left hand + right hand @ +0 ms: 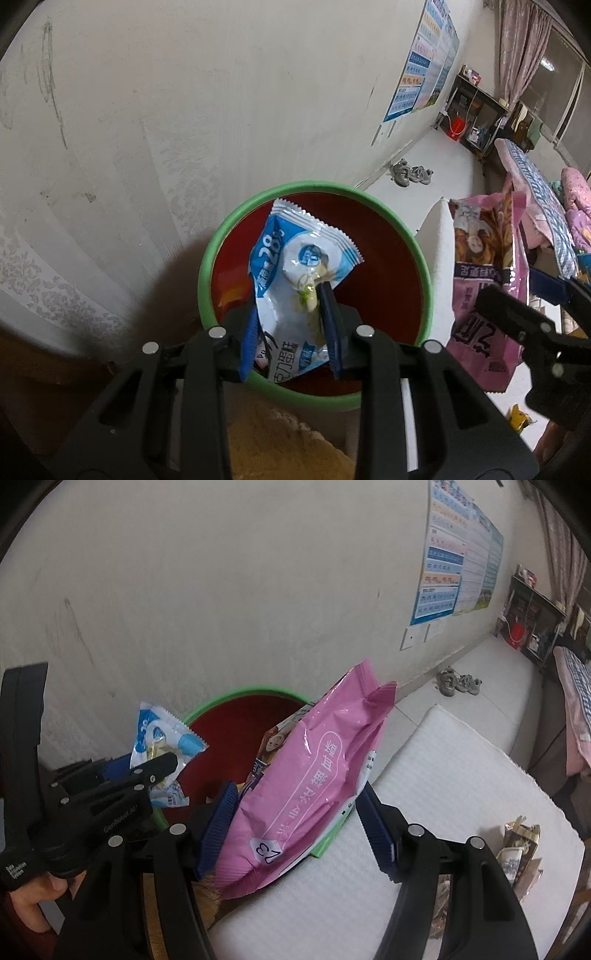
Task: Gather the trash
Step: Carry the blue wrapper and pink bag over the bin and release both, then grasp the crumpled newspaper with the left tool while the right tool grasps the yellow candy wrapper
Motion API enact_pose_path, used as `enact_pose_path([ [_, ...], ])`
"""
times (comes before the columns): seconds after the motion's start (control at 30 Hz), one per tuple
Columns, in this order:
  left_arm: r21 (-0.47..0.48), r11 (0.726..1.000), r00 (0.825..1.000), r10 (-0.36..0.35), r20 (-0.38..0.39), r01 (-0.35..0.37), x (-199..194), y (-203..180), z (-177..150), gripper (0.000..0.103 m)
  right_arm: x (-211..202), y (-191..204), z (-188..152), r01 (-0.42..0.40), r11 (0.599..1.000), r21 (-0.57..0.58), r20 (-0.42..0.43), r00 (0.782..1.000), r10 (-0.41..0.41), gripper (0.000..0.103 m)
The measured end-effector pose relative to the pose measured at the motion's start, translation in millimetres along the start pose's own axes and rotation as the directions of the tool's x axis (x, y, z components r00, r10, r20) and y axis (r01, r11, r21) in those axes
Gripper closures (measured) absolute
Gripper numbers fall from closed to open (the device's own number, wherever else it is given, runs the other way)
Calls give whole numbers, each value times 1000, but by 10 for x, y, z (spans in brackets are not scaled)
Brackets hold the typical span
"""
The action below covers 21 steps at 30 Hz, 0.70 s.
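Observation:
My left gripper (291, 328) is shut on a crumpled blue-and-white snack wrapper (303, 258), which hangs over the mouth of a green-rimmed bin (207, 258) with a dark red inside. In the right wrist view the same wrapper (162, 734) sits in the left gripper (166, 766) at the bin's left rim (240, 694). My right gripper (297, 827) is shut on a large pink snack bag (303, 775), tilted over the bin's right side. From the left wrist view the pink bag (484, 277) and right gripper (517, 295) stand just right of the bin.
A pale wall rises close behind the bin. A white ribbed mat (461, 794) lies right of it, with crumpled wrappers (517, 853) on its far end. A yellow wrapper (519, 417) lies on the floor. Shoes (458, 683), shelves and a bed stand farther off.

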<state>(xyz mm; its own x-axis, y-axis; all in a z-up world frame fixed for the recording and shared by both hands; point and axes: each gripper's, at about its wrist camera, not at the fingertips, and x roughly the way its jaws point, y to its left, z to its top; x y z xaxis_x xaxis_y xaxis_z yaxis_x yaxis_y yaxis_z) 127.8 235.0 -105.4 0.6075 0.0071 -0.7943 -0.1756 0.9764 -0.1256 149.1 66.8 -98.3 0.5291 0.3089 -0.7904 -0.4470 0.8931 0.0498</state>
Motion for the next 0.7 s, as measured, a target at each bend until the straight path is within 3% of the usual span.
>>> enact_pose_path([
  [0.4,-12,1000,1000,0,-27,-1,147,49,57,75,152,61,28,-16,999,-38,-20,1000,15,40],
  [0.47,-13,1000,1000,8,-27,-8,161,52,61,67,147,60,51,-20,999,-37,-11,1000,19,39],
  [0.53,-11,1000,999,23,-28,-24,176,47,67,33,132,65,70,-17,999,-36,2,1000,17,35],
  [0.7,-11,1000,1000,25,-13,-25,135,62,52,31,42,7,61,-24,1000,-11,18,1000,24,31],
])
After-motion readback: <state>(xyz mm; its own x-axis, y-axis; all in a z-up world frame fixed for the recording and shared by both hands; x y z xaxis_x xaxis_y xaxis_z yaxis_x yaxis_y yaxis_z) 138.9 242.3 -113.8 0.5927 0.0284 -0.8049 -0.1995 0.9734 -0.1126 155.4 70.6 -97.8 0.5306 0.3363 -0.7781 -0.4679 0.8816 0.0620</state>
